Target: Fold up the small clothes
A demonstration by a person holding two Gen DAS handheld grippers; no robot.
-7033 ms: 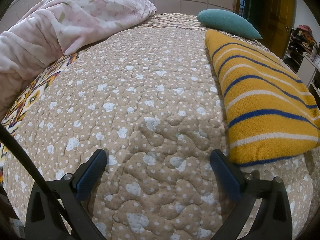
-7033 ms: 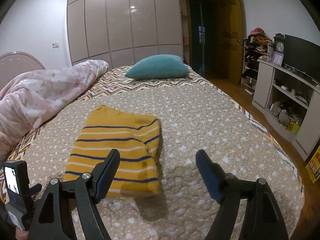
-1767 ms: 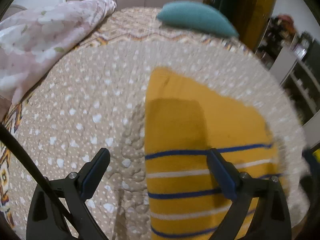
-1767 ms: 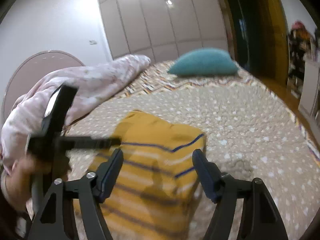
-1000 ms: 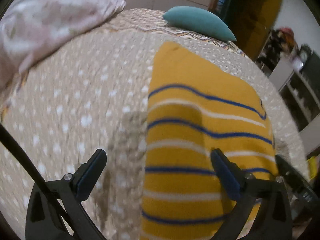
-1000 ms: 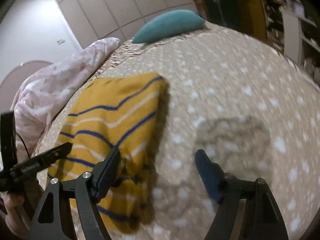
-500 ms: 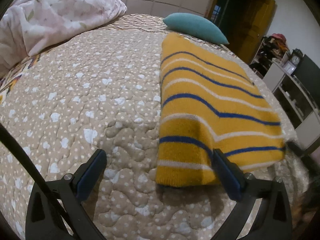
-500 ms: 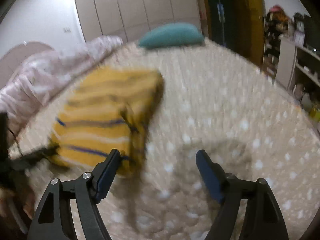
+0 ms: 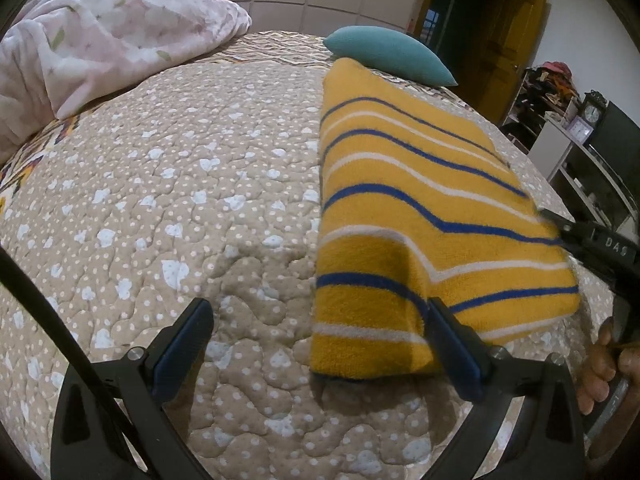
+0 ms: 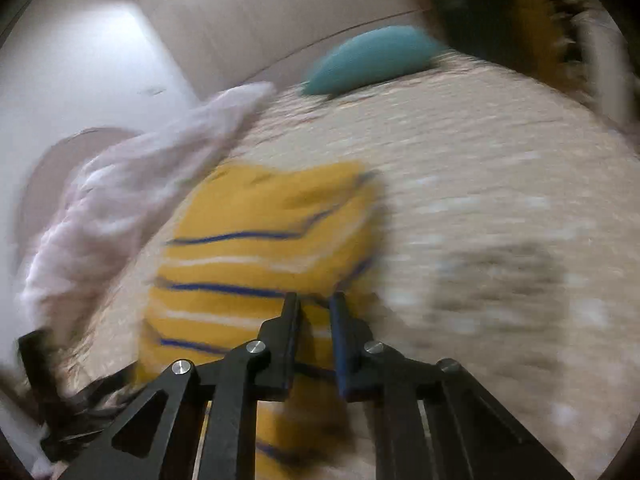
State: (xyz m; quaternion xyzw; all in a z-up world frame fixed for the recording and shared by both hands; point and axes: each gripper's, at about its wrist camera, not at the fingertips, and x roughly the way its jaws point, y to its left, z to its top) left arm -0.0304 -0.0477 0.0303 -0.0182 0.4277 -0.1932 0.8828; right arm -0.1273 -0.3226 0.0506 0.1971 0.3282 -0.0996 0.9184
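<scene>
A folded yellow garment with blue and white stripes (image 9: 408, 208) lies on the quilted bed. My left gripper (image 9: 316, 332) is open and empty, its right finger (image 9: 452, 344) at the garment's near edge. My right gripper (image 10: 314, 304) has its jaws almost closed over the garment (image 10: 256, 240) at its near right corner; the view is blurred and I cannot tell whether cloth is pinched. The right gripper also shows at the garment's right edge in the left wrist view (image 9: 592, 240).
The beige dotted quilt (image 9: 160, 184) covers the bed. A pink floral duvet (image 9: 92, 52) is heaped at the left. A teal pillow (image 9: 388, 54) lies at the far end. Shelves with a clock (image 9: 592, 116) stand right of the bed.
My right gripper has gone from wide open to nearly shut and has swung onto the garment's near right corner. The left gripper has stayed open, close to the garment's near edge.
</scene>
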